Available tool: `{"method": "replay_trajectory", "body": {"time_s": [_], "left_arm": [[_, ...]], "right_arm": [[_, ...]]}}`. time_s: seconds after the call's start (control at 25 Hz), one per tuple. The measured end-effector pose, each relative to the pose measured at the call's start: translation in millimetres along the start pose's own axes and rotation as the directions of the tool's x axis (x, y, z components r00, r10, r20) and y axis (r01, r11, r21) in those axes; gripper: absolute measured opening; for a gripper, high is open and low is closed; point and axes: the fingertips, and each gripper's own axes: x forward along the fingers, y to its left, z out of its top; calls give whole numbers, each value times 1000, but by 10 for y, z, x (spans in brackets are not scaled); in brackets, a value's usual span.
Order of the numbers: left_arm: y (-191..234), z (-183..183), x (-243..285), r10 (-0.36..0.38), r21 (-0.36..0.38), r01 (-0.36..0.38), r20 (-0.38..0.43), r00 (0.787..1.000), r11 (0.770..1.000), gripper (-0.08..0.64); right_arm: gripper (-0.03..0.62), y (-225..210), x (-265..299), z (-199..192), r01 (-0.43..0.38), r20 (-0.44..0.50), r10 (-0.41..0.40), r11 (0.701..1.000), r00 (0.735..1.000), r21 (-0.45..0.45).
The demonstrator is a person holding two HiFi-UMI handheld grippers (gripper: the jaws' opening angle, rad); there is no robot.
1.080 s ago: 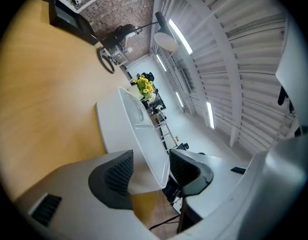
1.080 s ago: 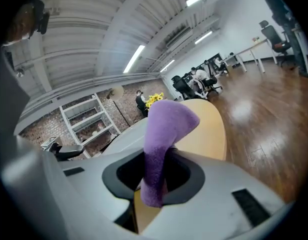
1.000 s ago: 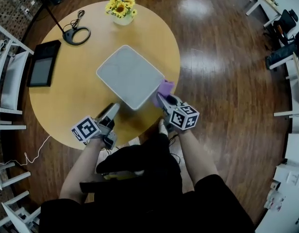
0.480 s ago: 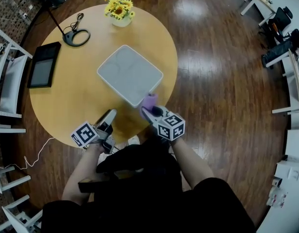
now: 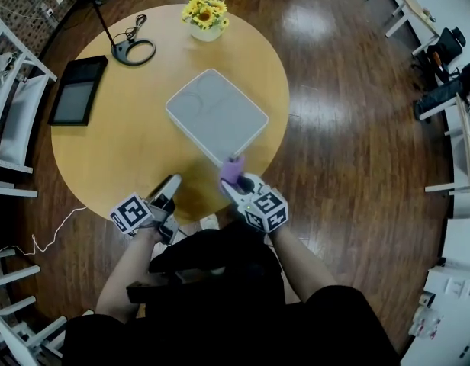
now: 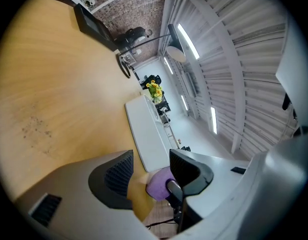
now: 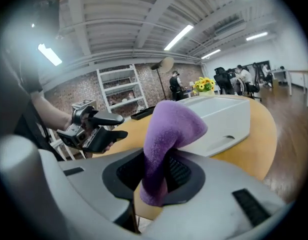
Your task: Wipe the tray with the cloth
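Right gripper point(image 5: 235, 183) pinches the cloth point(image 5: 232, 169) by the tray's point(image 5: 216, 114) near corner; left gripper point(image 5: 172, 181) hovers at the table point(image 5: 113, 151) edge, jaws spread, gripping nothing.

Flat white tray point(image 5: 217, 116), purple cloth point(image 5: 233, 169) beside its corner

A round wooden table point(image 5: 120, 158) lies ahead of the left gripper point(image 5: 174, 181) and the right gripper point(image 5: 236, 184). At its far edge, straight beyond the right gripper, yellow sunflowers point(image 5: 204, 9) stand in a white pot point(image 5: 207, 31). Beyond the left gripper sits a black desk lamp point(image 5: 122, 49) with a ring base, and further to that gripper's left a black tablet point(image 5: 77, 101) lies flat. White chairs point(image 5: 10, 90) stand past the table's left side. Dark wooden floor point(image 5: 349, 166) spreads right of the right gripper.
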Motion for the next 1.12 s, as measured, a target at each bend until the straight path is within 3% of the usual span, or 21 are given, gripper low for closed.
{"method": "replay_trajectory", "body": {"time_s": [0.16, 0.24, 0.36, 0.48, 0.64, 0.84, 1.12], "left_arm": [[69, 61, -78, -15, -9, 15, 17, 1000, 1000, 212], [46, 89, -109, -21, 1, 21, 11, 1000, 1000, 211], [44, 92, -158, 4, -19, -4, 13, 1000, 1000, 212], [-60, 136, -129, -51, -21, 52, 38, 998, 998, 212], [-162, 234, -71, -96, 87, 93, 27, 995, 992, 212], [-270, 322, -30, -114, 201, 105, 31, 993, 974, 212], [-421, 597, -233, -66, 415, 12, 115, 991, 910, 207]], "right_arm": [[86, 206, 118, 13, -43, -103, 23, 980, 994, -192], [86, 217, 236, 32, -20, -152, -21, 966, 988, -260], [86, 178, 354, 124, 40, -185, -82, 975, 979, -219], [86, 274, 357, 283, 20, -195, -64, 976, 979, -219], [86, 301, 309, 744, -19, -139, -21, 961, 990, -275], [86, 29, 218, 1278, -4, -95, -30, 939, 995, -343], [87, -294, 367, 1638, -16, -101, -21, 938, 995, -347]]}}
